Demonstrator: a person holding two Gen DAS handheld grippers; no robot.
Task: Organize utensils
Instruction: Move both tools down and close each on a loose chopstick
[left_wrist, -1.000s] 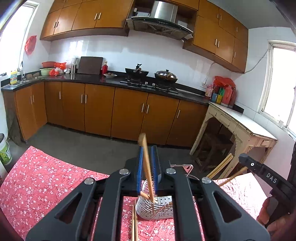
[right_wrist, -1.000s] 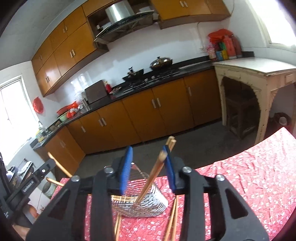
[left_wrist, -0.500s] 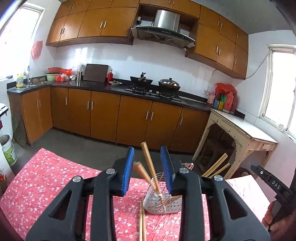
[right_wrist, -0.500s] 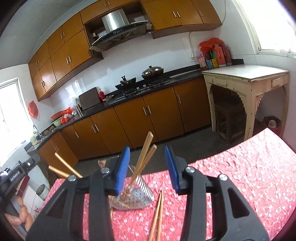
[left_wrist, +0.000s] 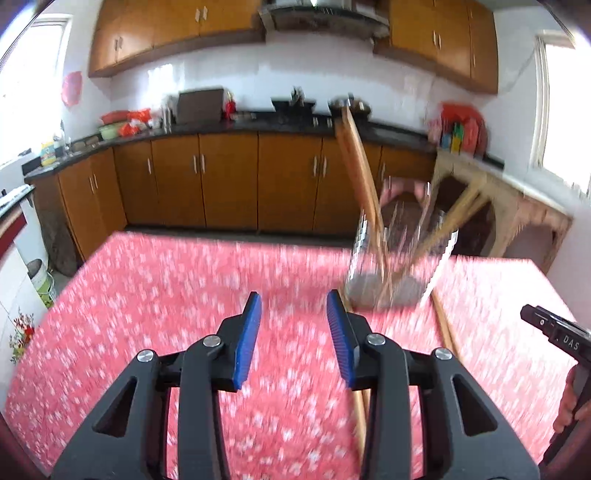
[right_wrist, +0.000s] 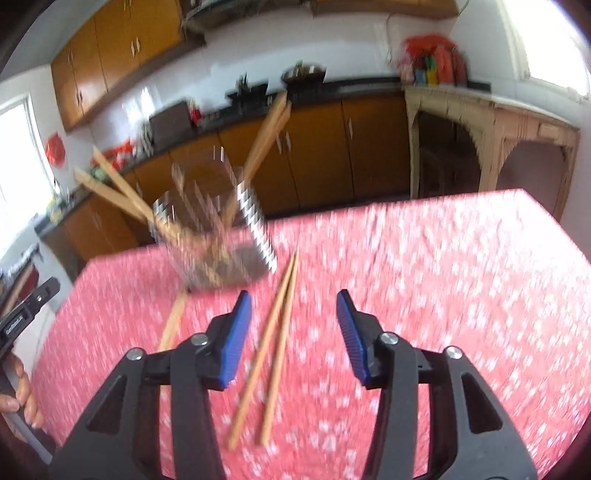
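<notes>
A metal wire utensil holder (left_wrist: 391, 266) stands on the red floral tablecloth (left_wrist: 184, 295) with several wooden chopsticks (left_wrist: 360, 173) leaning out of it. It also shows in the right wrist view (right_wrist: 218, 243), with its chopsticks (right_wrist: 264, 134). My left gripper (left_wrist: 293, 332) is open and empty, low over the cloth, left of the holder. My right gripper (right_wrist: 293, 332) is open and empty above two loose chopsticks (right_wrist: 273, 343) lying on the cloth. Another chopstick (right_wrist: 171, 321) lies left of them. Loose chopsticks (left_wrist: 441, 325) also lie by the holder in the left wrist view.
The table's far edge (left_wrist: 229, 236) faces brown kitchen cabinets (left_wrist: 207, 181). A pale side table (right_wrist: 491, 118) stands at the right. The other gripper's handle (left_wrist: 554, 336) shows at the right edge of the left wrist view.
Both grippers have opened, let go of their chopsticks into the holder, and pulled back and down toward the tablecloth. Both views are motion-blurred now.
</notes>
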